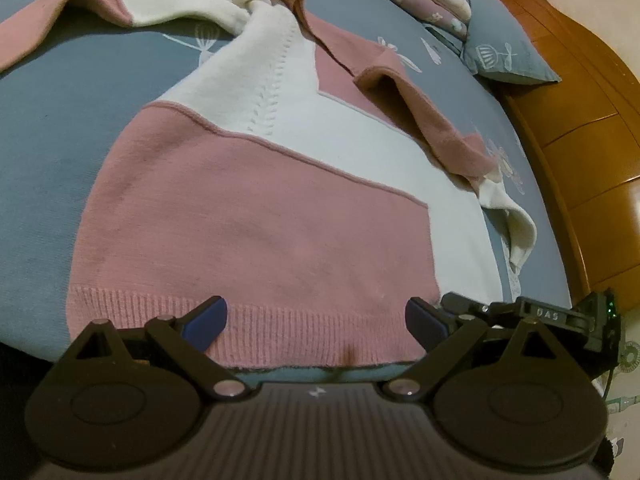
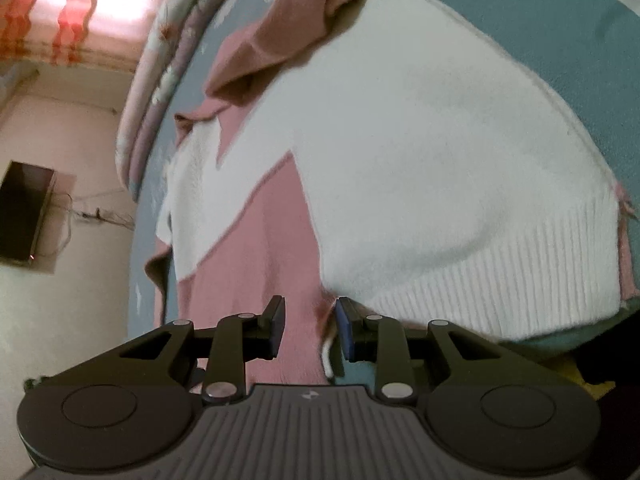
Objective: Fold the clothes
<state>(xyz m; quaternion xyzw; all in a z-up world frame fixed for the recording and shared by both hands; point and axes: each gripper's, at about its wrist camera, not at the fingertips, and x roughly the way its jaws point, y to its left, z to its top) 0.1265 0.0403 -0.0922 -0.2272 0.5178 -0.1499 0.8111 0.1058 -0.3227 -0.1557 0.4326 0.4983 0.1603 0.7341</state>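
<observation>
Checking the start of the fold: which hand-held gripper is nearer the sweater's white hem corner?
Right. The right hand-held gripper sits at the white hem corner; the left hand-held gripper straddles the pink hem.

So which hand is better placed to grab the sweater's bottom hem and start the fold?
Right, probably. The right gripper has narrowed its fingers around the sweater hem corner. The left gripper hovers wide open over the pink ribbing, gripping nothing.

sweater [image 2: 400, 152] blurred, far sleeve [image 1: 24, 40] cut off at edge
</observation>
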